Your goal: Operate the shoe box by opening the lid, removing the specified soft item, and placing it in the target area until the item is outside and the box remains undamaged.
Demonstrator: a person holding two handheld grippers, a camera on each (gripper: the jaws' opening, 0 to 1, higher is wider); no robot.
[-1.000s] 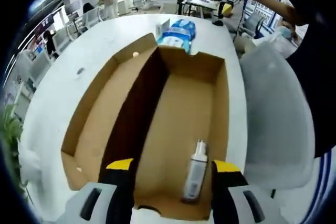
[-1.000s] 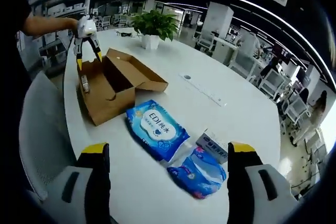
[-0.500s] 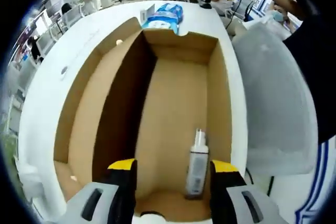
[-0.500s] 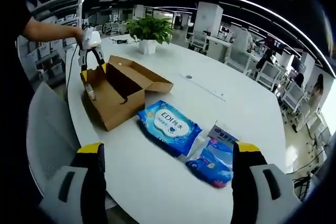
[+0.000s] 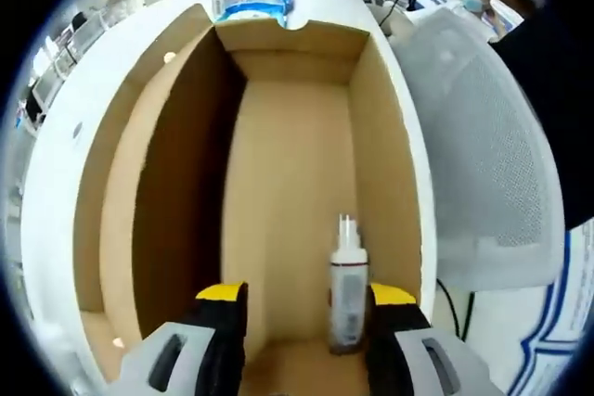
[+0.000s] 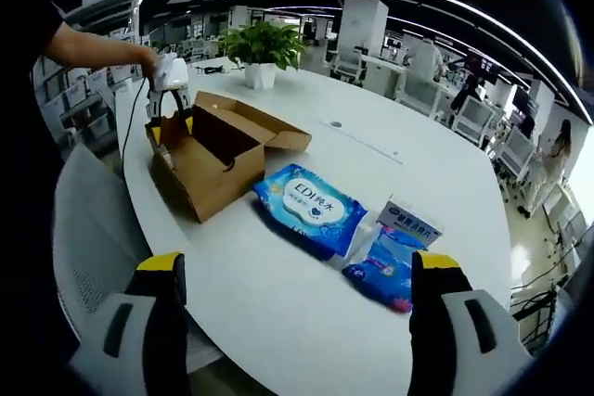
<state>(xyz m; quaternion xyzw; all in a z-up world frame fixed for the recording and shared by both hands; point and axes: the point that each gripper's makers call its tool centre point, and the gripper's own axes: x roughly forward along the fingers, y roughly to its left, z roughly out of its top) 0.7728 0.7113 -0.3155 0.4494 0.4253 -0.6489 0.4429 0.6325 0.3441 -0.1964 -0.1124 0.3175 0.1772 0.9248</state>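
Shoe box [image 5: 297, 183]: brown cardboard, lid folded open, on a white table [image 6: 306, 285]; inside, on its floor, one small spray bottle [image 5: 349, 294], lying lengthwise near the right wall. Left gripper [image 5: 302, 308]: jaws spread, holding nothing, lowered into the box, bottle just inside its right jaw. Right gripper [image 6: 297, 275]: jaws wide apart, empty, above the table well away from the box. Beside the box: blue wipes pack [image 6: 311, 206]; further, a smaller blue packet [image 6: 390, 261] and a small carton [image 6: 411, 220]. Potted plant [image 6: 263, 48] behind; grey chair [image 5: 483, 164] alongside.
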